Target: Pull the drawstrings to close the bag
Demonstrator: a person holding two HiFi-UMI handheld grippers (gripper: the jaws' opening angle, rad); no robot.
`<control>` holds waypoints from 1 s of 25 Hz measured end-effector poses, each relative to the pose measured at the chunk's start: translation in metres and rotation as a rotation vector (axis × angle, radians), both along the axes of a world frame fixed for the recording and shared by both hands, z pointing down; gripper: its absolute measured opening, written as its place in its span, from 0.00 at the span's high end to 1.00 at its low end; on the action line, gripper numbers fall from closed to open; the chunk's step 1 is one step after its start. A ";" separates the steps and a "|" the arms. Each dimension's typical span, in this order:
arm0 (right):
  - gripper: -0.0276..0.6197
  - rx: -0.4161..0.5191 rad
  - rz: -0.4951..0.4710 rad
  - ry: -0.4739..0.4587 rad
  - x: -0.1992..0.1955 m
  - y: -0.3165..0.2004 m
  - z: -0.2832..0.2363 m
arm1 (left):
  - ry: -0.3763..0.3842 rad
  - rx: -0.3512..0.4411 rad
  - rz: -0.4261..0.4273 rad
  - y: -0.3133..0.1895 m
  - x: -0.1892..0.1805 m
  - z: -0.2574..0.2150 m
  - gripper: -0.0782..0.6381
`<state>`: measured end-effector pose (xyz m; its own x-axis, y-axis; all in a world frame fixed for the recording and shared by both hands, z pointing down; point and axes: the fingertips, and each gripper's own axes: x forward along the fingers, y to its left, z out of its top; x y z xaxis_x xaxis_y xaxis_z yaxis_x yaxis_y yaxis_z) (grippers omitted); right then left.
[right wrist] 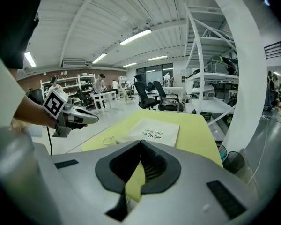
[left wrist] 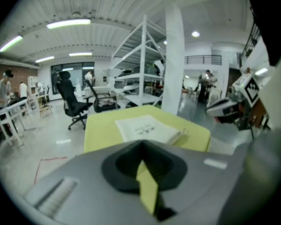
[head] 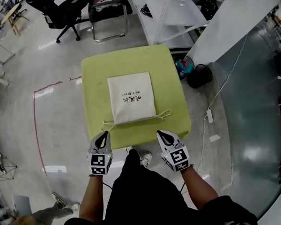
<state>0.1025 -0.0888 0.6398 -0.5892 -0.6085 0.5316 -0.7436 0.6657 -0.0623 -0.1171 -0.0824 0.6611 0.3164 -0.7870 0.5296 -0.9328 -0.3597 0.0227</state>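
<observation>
Your left hand-held gripper point(head: 104, 136) and right hand-held gripper point(head: 161, 135) hover at the 6 o'clock edge of the tabletop point(head: 91, 74), jaws shut and empty. At 12 o'clock the bag point(head: 131, 96) lies flat, its drawstrings point(head: 165, 113) at the near corners. The thin cords hug the surface, so mis-aimed jaws may pinch fabric, and uneven pulls may drag the bag.

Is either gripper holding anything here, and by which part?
Nothing is held: the left gripper and the right gripper are both shut and empty, short of the bag and its drawstrings.
</observation>
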 end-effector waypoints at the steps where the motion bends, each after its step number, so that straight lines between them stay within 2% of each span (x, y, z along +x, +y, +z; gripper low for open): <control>1: 0.97 -0.005 -0.004 0.008 -0.001 -0.004 0.005 | -0.010 -0.009 0.003 -0.003 -0.003 0.006 0.88; 8: 0.97 -0.061 -0.010 0.067 0.005 -0.017 0.032 | -0.027 -0.104 0.057 -0.009 -0.005 0.041 0.88; 12: 0.97 -0.082 -0.015 0.103 0.009 -0.030 0.055 | -0.023 -0.131 0.046 -0.018 -0.011 0.052 0.88; 16: 0.97 -0.101 -0.020 0.143 0.016 -0.044 0.075 | -0.050 -0.151 0.076 -0.024 -0.011 0.065 0.88; 19: 0.97 -0.120 -0.034 0.153 0.018 -0.050 0.086 | -0.011 -0.173 0.068 -0.030 -0.012 0.070 0.88; 21: 0.97 -0.129 -0.044 0.162 0.019 -0.051 0.092 | -0.037 -0.180 0.087 -0.033 -0.012 0.076 0.88; 25: 0.97 -0.126 -0.067 0.190 0.022 -0.056 0.102 | -0.138 -0.182 0.155 -0.035 -0.011 0.085 0.88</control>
<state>0.1249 -0.1452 0.7417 -0.5083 -0.4933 0.7059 -0.7042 0.7099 -0.0110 -0.1280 -0.1170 0.7462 0.3411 -0.6226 0.7043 -0.8655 -0.5003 -0.0230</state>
